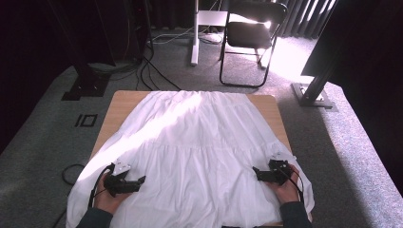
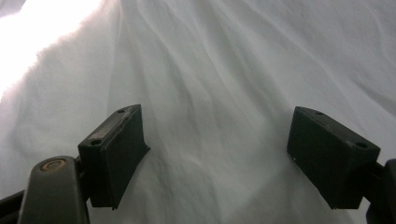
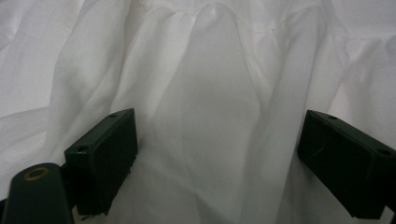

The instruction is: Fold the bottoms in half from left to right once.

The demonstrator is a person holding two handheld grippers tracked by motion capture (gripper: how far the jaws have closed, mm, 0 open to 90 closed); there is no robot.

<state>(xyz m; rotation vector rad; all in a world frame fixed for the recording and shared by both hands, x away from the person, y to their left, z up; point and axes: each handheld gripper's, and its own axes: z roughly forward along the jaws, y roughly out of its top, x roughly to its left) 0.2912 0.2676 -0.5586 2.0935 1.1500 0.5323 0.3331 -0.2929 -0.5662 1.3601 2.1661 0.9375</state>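
At the near edge, my left gripper (image 1: 140,180) and right gripper (image 1: 257,172) lay on the white garment (image 1: 199,142), each with jaws spread wide and pinching nothing, cloth showing between the pads in both gripper views. The garment was spread flat over the wooden table (image 1: 116,102), hanging off its near corners. Beyond the table stood a black folding chair (image 1: 249,35) on grey carpet (image 1: 43,142).
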